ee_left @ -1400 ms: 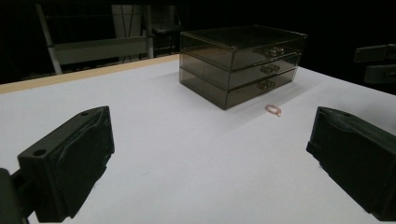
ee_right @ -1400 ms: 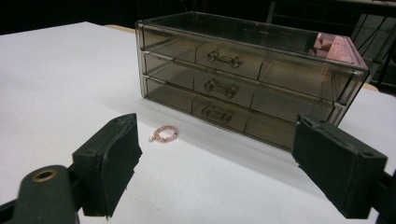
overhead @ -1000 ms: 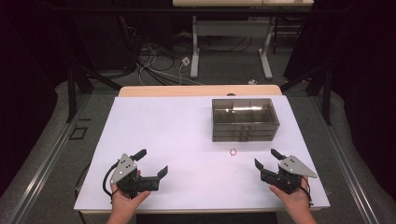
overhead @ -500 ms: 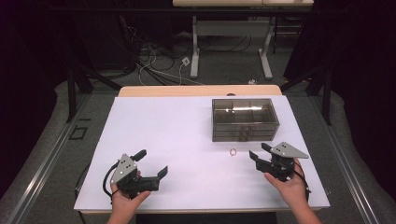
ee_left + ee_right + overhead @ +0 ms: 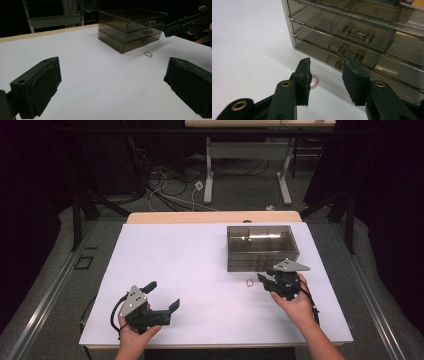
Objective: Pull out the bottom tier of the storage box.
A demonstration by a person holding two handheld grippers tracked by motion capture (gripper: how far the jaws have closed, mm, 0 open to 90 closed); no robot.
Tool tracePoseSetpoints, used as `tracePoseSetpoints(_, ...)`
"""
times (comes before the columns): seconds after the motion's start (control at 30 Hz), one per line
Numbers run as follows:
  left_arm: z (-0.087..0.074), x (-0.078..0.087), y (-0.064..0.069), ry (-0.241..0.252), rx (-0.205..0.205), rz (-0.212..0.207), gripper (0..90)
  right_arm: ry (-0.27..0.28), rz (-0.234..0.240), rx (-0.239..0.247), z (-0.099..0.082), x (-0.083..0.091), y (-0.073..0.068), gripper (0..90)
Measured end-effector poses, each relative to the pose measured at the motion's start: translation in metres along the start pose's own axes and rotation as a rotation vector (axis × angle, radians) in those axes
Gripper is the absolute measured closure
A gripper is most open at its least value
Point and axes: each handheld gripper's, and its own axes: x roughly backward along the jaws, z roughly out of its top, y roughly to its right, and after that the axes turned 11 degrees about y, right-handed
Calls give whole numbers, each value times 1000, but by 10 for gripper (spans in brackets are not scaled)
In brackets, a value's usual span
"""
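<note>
Pink bead bracelet (image 5: 248,282) lies flat on the white table (image 5: 200,270), just in front of the smoky drawer box (image 5: 260,245), untouched. Right gripper (image 5: 265,281) sits just beside it, facing the lowest drawer handle (image 5: 348,58); jaws just narrowed, nothing between them. Left gripper (image 5: 162,295) well apart near the front edge, jaws wide, empty

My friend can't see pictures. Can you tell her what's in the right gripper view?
The right gripper, jaws open with nothing between them, points at the handles of a smoky clear drawer box on a white table. A small pink bead ring peeks out behind one jaw.
</note>
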Motion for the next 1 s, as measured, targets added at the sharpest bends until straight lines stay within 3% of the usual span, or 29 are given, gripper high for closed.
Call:
tracePoseSetpoints(0.13,-1,2,0,-5,0,7,7,-34,3,-12,1,-8,0,644)
tracePoseSetpoints(0.17,-1,3,0,-3,0,11,8,-62,14,-44,1,-15,0,668)
tracePoseSetpoints(0.27,-2,5,-1,-6,4,17,7,-83,20,-73,2,-20,0,682)
tracePoseSetpoints(0.5,-2,8,-1,-5,3,33,7,-138,16,-69,-3,-42,-1,716)
tracePoseSetpoints(0.67,-2,8,-1,-8,3,35,8,-157,13,-91,-8,-48,-1,739)
tracePoseSetpoints(1.0,-3,7,-3,-12,1,33,7,-199,8,-86,-17,-58,-2,757)
